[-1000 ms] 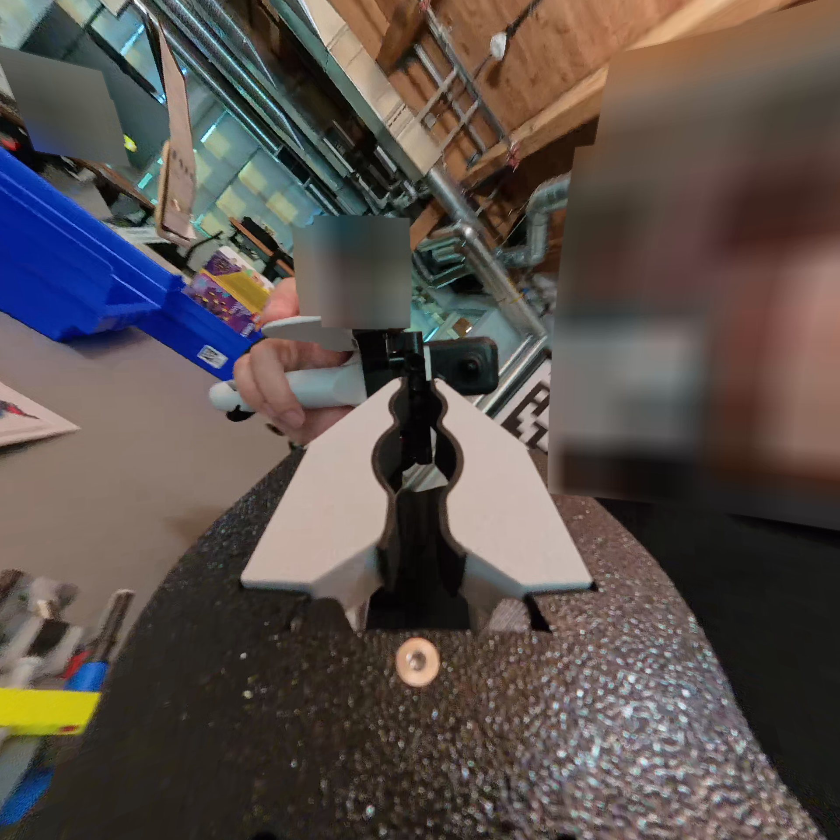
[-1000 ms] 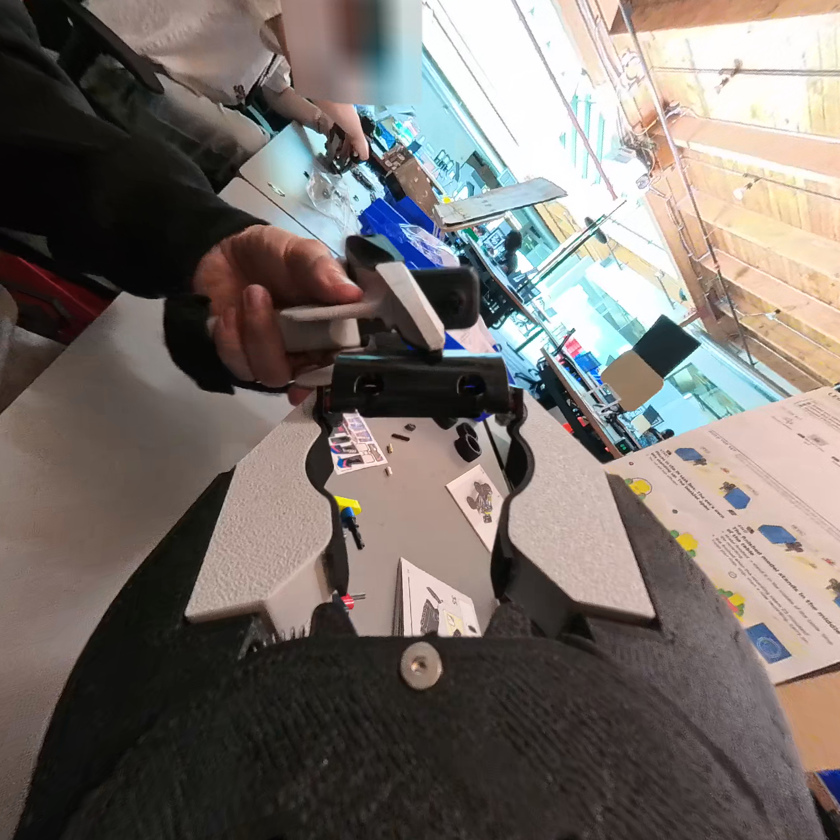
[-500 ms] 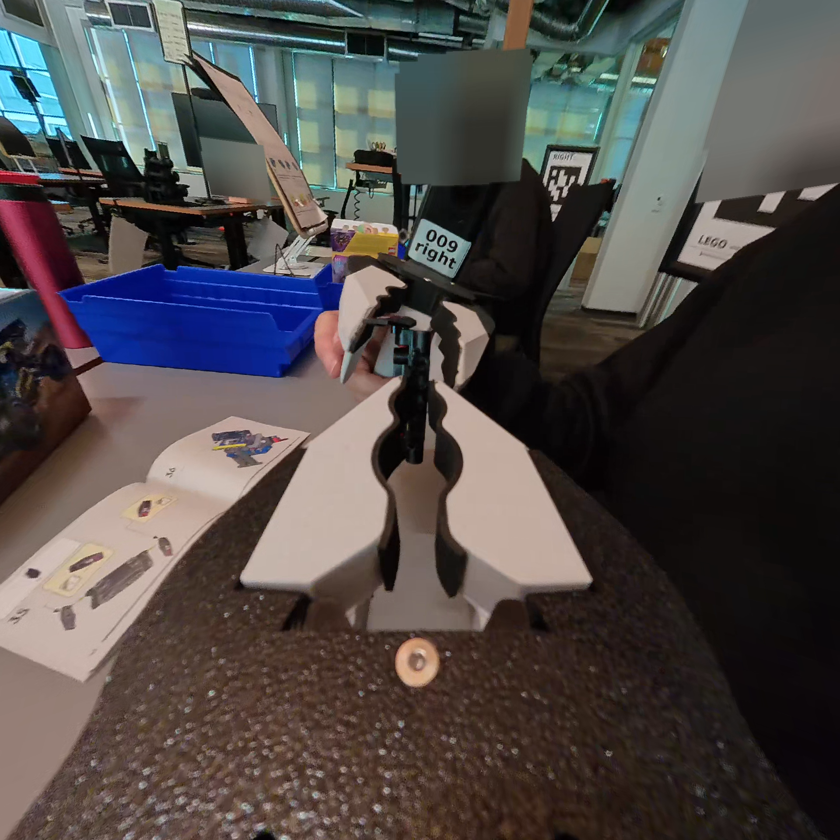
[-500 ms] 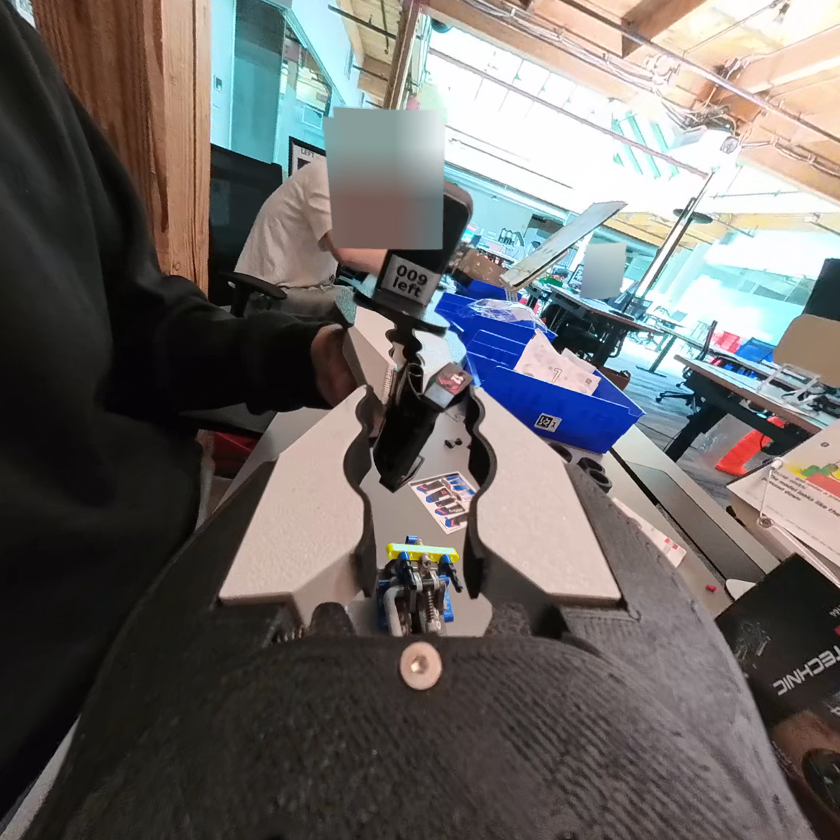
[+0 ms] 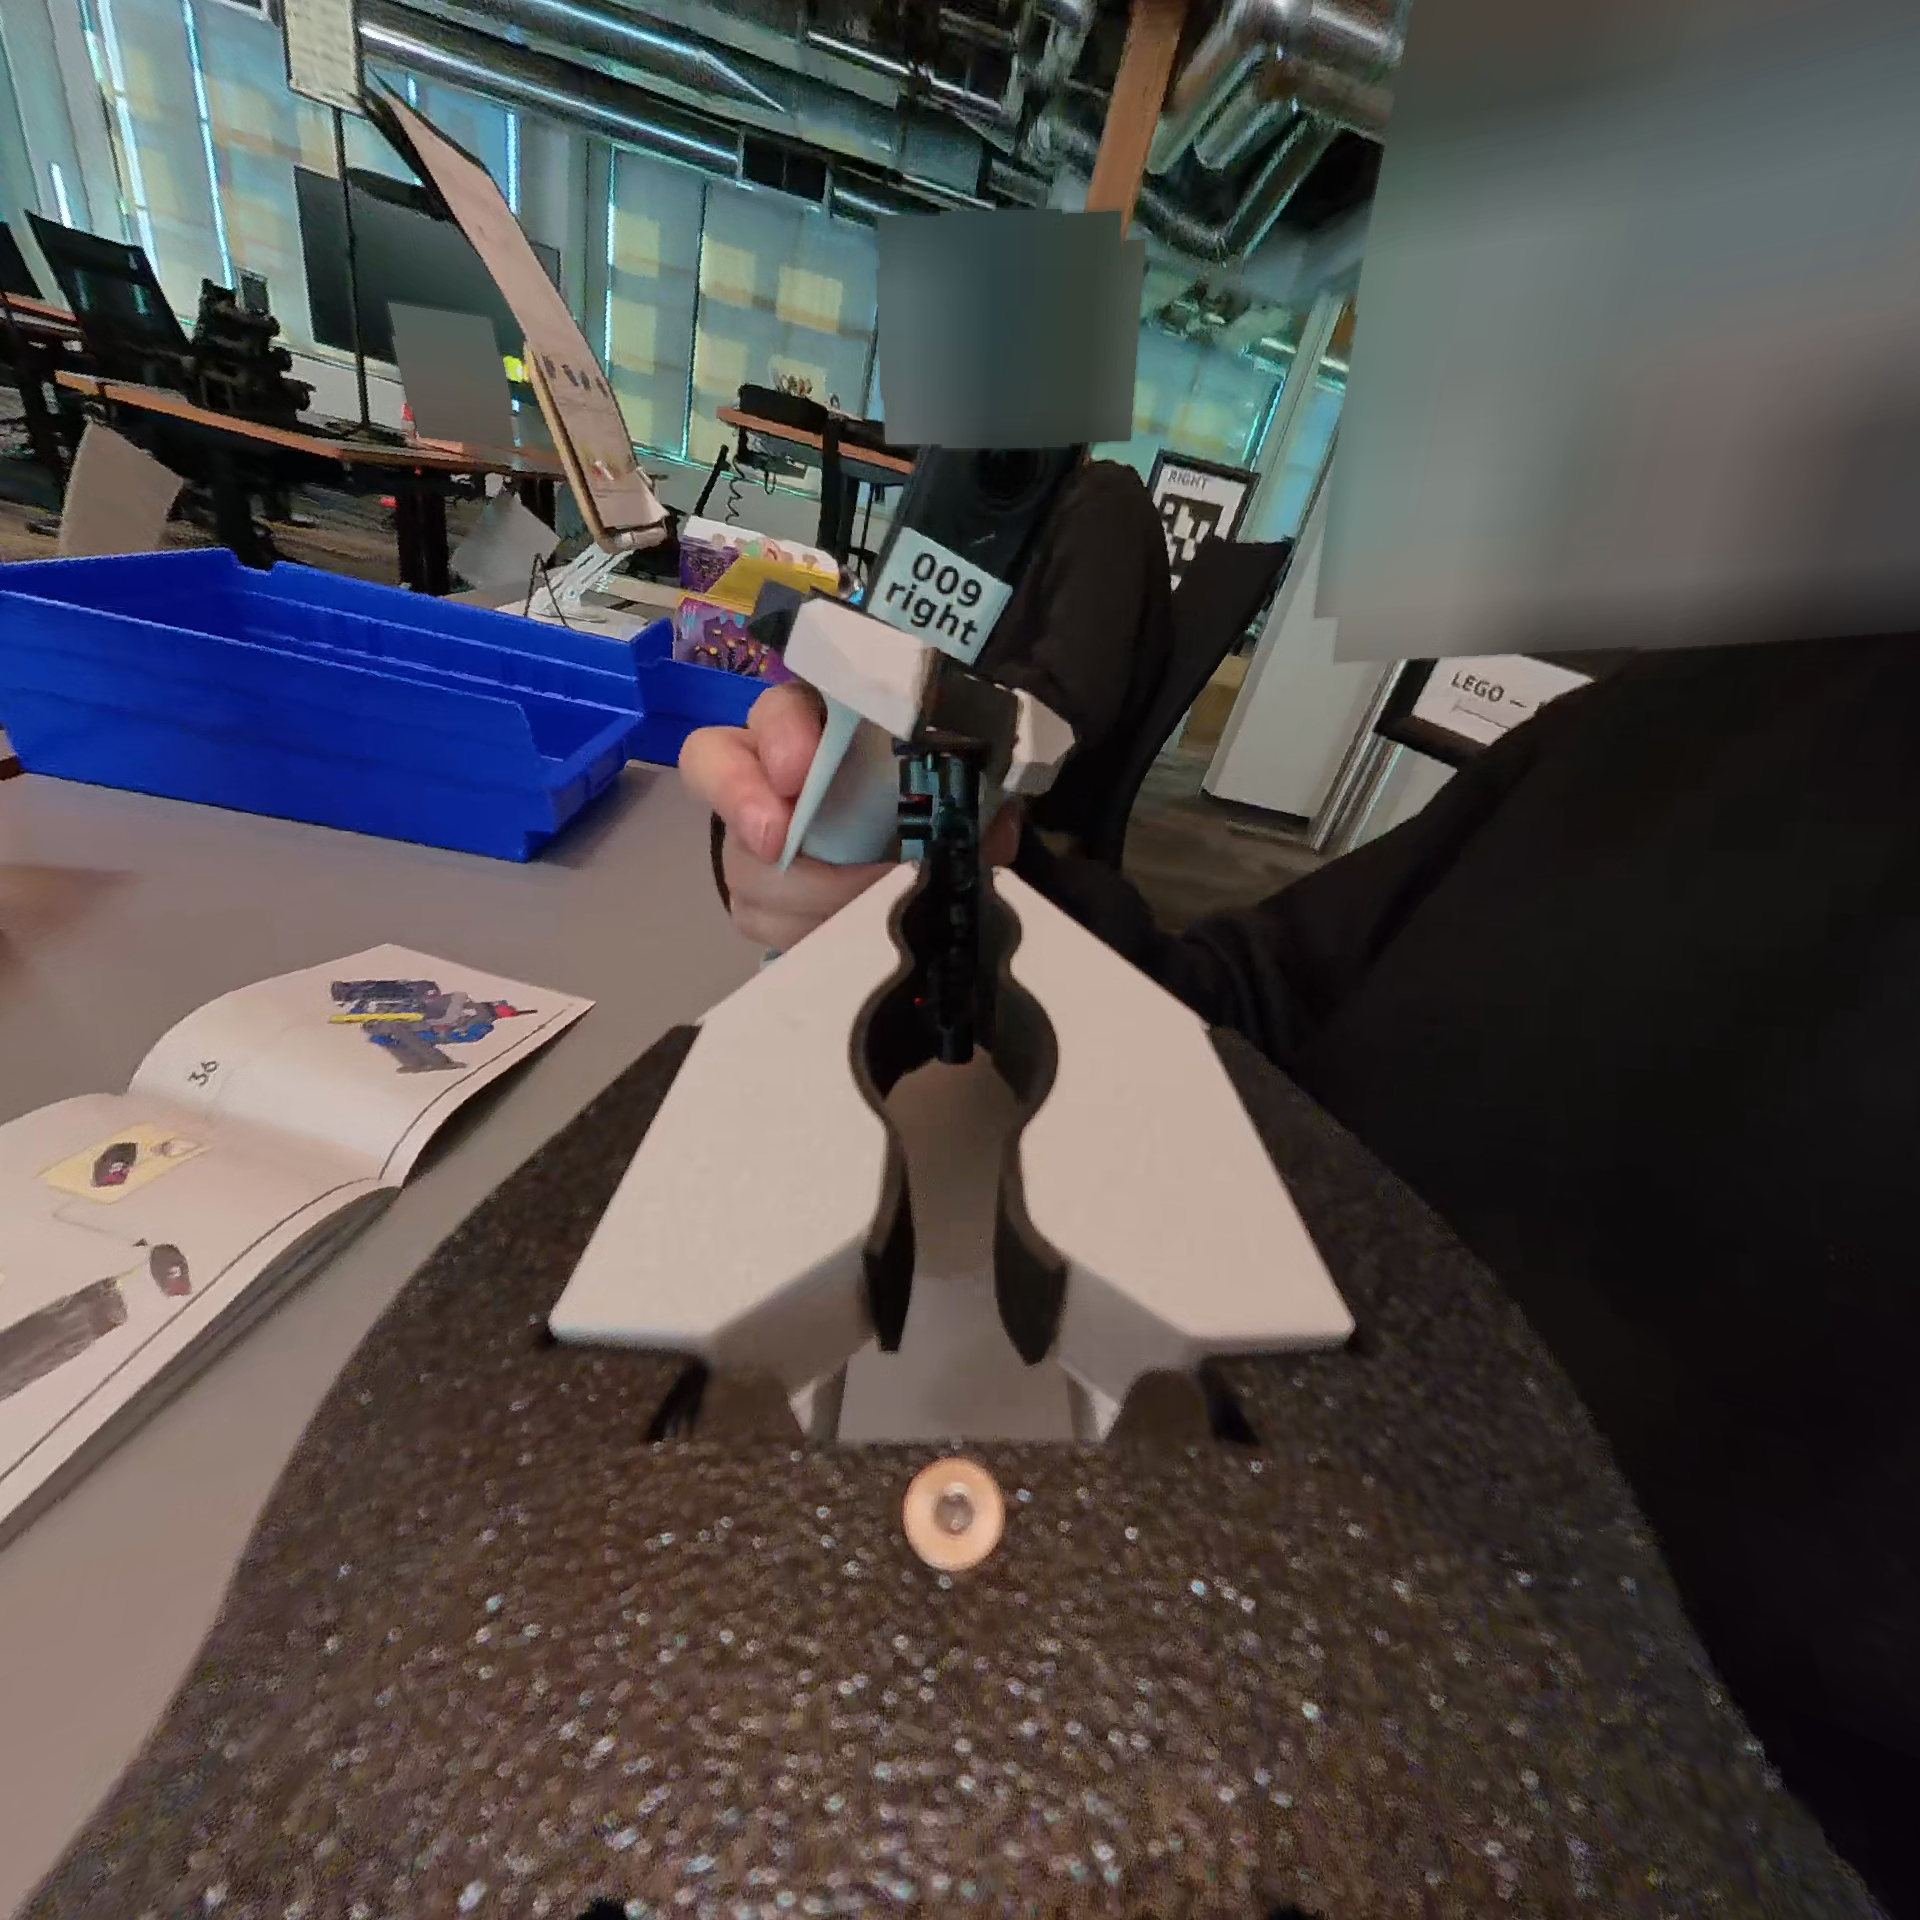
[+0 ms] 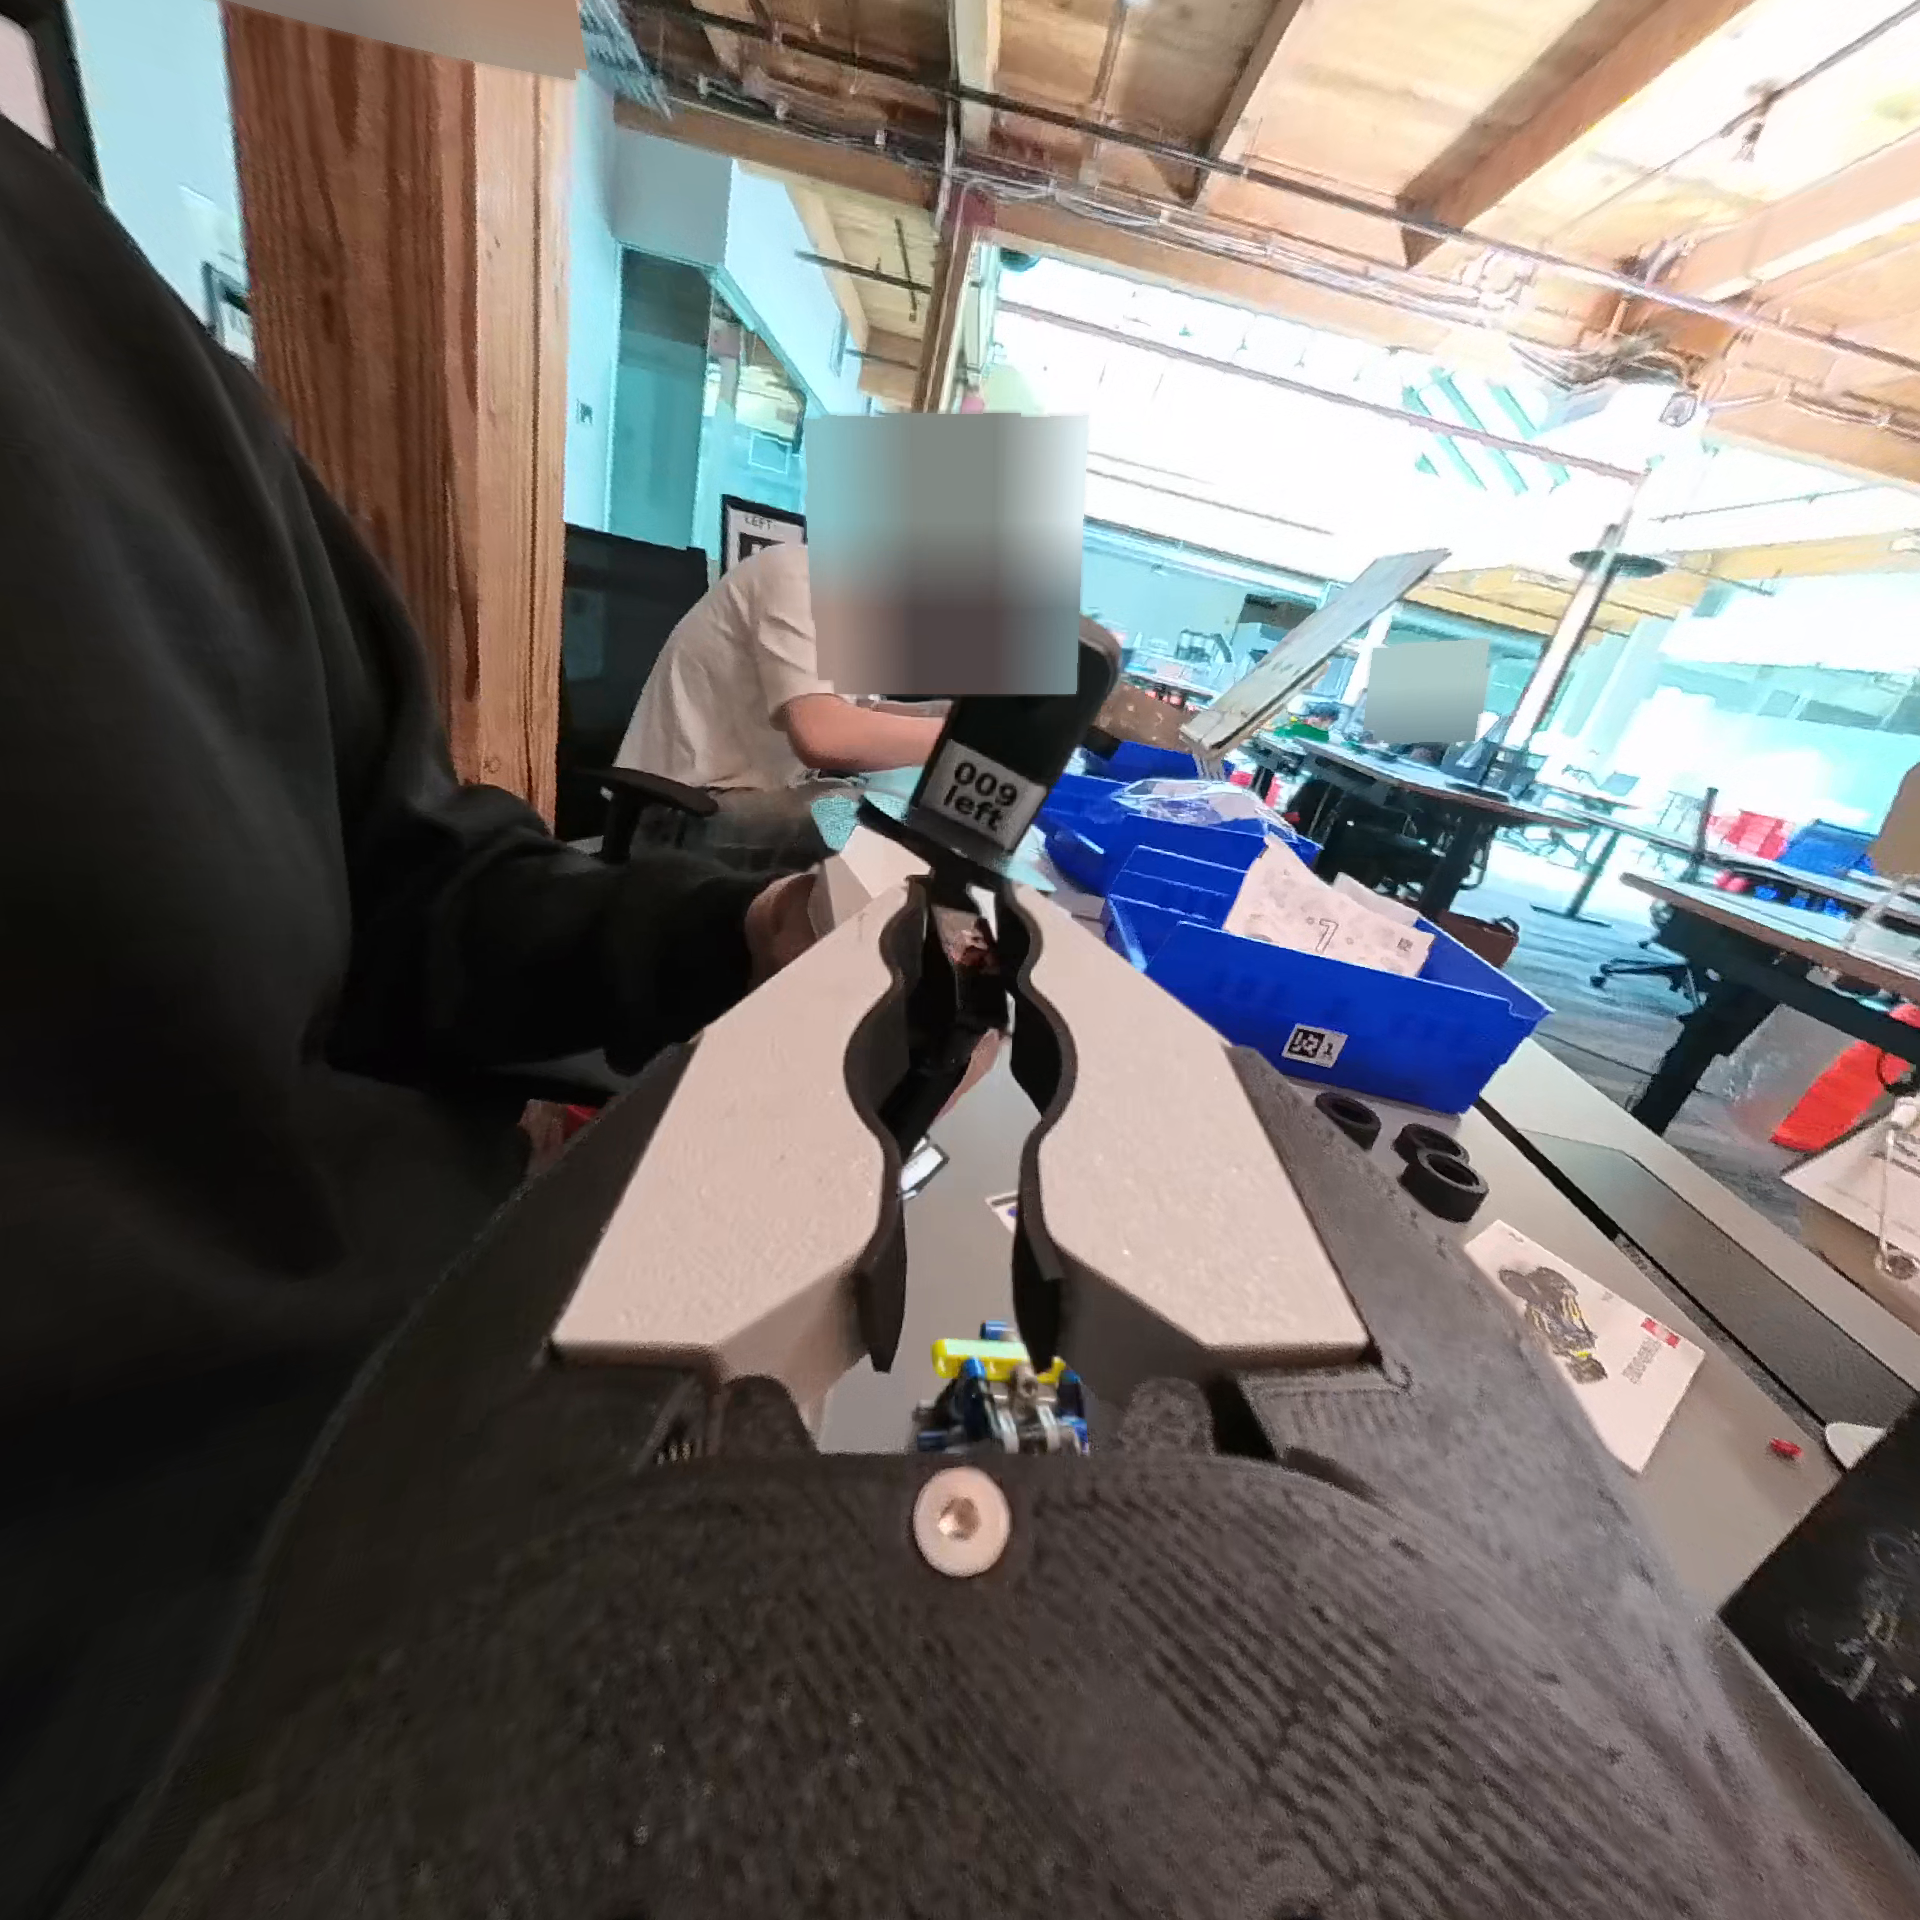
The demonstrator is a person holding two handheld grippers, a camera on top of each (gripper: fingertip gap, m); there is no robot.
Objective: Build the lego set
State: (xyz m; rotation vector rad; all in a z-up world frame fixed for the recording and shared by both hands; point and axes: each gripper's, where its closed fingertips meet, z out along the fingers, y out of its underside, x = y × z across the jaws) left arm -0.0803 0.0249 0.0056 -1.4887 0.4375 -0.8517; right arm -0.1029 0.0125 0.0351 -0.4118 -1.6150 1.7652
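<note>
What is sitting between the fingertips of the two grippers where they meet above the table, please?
A slim black toy-brick assembly: the left gripper is clamped on its near end, and the right gripper closes on its far end. Both wrist views show it.

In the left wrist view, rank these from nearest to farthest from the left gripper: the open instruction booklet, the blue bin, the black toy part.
1. Black toy part: between the left gripper fingers, at their tips.
2. Open instruction booklet: on the table, left.
3. Blue bin: farther back on the left.
</note>
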